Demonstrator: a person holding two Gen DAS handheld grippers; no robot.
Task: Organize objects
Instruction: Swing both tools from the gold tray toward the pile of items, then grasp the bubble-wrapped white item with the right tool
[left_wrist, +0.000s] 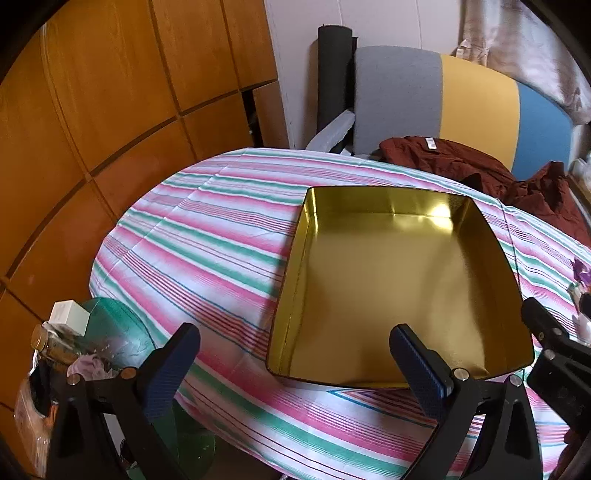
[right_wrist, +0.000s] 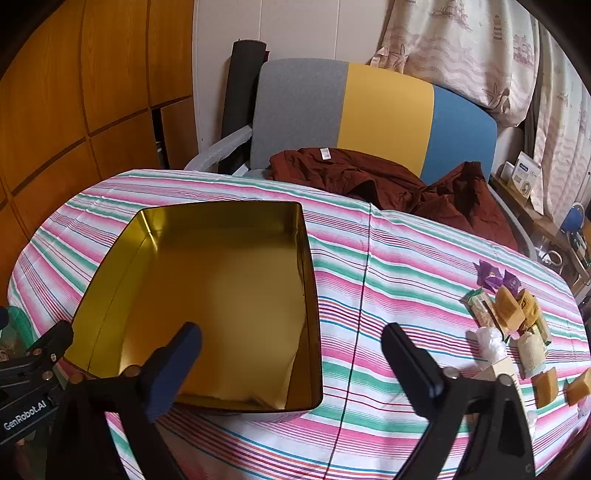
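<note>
1. A gold tin (right_wrist: 221, 295), open-topped and with nothing in it, is seen on the striped tablecloth (right_wrist: 388, 258).
2. The left gripper (left_wrist: 295, 354) is held released above the tin's near edge; nothing is gripped between its jaws.
3. The right gripper (right_wrist: 291, 354) is likewise spread wide, over the tin's near right corner, with nothing held.
4. Wrapped sweets (right_wrist: 513, 325) are scattered well to the right of the tin.
5. A dark red garment (right_wrist: 388, 181) is draped beyond the tin, against a tricolour chair (right_wrist: 384, 107).
</note>
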